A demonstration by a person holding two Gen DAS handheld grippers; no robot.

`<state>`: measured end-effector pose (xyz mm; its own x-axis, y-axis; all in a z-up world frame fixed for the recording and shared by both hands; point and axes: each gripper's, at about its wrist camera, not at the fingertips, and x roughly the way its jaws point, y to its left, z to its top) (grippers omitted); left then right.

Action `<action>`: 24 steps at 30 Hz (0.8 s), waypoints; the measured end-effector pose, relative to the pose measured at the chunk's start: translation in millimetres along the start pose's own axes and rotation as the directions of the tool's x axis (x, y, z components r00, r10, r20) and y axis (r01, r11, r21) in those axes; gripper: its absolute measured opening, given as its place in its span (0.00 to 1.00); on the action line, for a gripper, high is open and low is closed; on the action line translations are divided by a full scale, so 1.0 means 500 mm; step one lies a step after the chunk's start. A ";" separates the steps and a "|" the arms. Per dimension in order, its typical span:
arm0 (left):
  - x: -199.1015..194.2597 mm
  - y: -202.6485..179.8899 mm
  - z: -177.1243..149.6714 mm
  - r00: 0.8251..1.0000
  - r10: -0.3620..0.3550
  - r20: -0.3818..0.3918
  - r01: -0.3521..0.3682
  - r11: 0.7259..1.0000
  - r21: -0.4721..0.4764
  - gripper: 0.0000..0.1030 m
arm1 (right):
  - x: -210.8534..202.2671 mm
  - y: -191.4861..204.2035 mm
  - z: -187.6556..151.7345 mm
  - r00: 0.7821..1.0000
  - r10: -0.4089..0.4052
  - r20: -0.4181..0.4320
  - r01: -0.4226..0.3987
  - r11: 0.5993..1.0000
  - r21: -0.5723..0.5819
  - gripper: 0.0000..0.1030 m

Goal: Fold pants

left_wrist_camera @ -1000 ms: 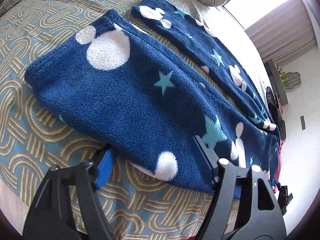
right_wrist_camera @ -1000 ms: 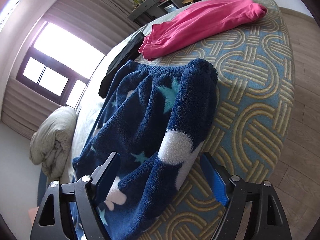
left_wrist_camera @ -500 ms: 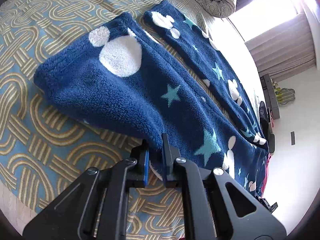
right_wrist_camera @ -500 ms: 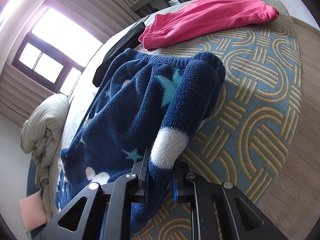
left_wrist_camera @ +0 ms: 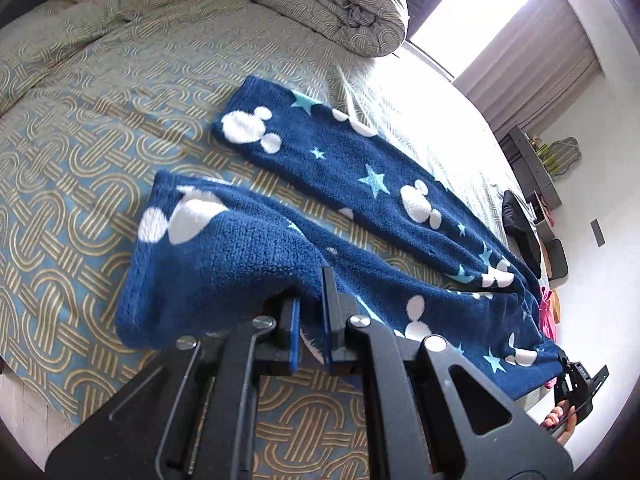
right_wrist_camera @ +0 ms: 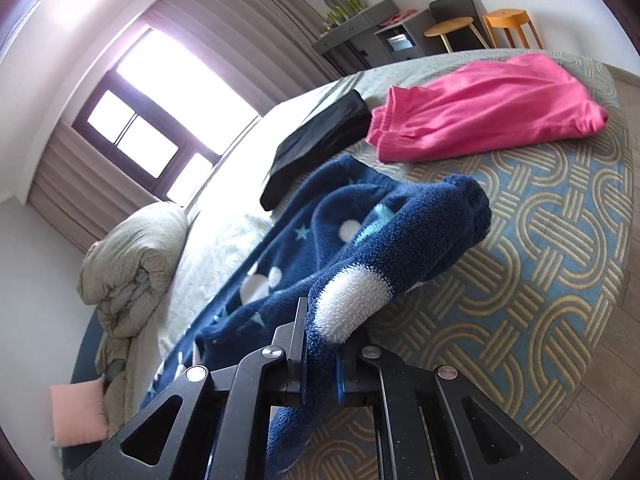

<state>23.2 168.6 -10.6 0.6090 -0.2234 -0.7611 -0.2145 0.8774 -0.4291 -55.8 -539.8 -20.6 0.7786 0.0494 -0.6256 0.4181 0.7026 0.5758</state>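
Navy fleece pants (left_wrist_camera: 360, 184) with white mouse-head shapes and teal stars lie spread on the patterned bedspread (left_wrist_camera: 80, 160). My left gripper (left_wrist_camera: 310, 312) is shut on the near leg's side edge close to its cuff, and that part hangs lifted off the bed. The far leg lies flat. In the right wrist view the same pants (right_wrist_camera: 360, 232) are raised at the waistband, where my right gripper (right_wrist_camera: 320, 344) is shut on a fold of fleece with a white patch. The right gripper (left_wrist_camera: 576, 384) and a hand show at the left view's right edge.
A pink garment (right_wrist_camera: 480, 112) and a folded black garment (right_wrist_camera: 320, 140) lie on the bed beyond the waistband. A rolled grey duvet (left_wrist_camera: 332, 4) and a pink pillow (right_wrist_camera: 76, 412) sit at the bed's head. Stools (right_wrist_camera: 452, 28) and a dresser stand by the wall.
Both grippers went from open around the fleece edges to shut on them. Both then rose, lifting the leg edge and the waistband off the bed.
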 end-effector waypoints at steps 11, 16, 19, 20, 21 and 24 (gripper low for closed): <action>0.009 -0.092 0.180 0.995 0.070 0.077 -0.075 0.995 0.061 0.09 | 0.044 0.149 0.127 0.993 0.088 0.073 -0.080 0.992 -0.102 0.07; 0.093 -0.127 0.304 0.983 0.179 0.049 -0.182 0.981 0.063 0.08 | 0.155 0.222 0.193 0.999 0.041 0.033 -0.037 0.990 -0.137 0.08; 0.194 -0.158 0.370 0.968 0.250 -0.005 -0.247 0.961 0.124 0.09 | 0.265 0.255 0.225 0.998 -0.060 -0.013 0.056 0.981 -0.187 0.08; 0.234 -0.165 0.391 0.959 0.282 -0.020 -0.276 0.951 0.138 0.10 | 0.314 0.266 0.237 0.993 -0.110 -0.040 0.099 0.971 -0.217 0.09; 0.279 -0.173 0.410 0.946 0.322 -0.043 -0.310 0.935 0.172 0.13 | 0.368 0.274 0.244 0.983 -0.165 -0.076 0.141 0.956 -0.258 0.10; 0.397 -0.170 0.444 0.881 0.466 -0.085 -0.431 0.863 0.263 0.17 | 0.534 0.279 0.246 0.906 -0.371 -0.202 0.265 0.872 -0.411 0.18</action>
<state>331.8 143.9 -17.4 0.3714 0.1756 -0.9117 -0.2470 0.9653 0.0853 268.1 -516.1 -42.5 0.4559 -0.0722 -0.8871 0.3785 0.9178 0.1198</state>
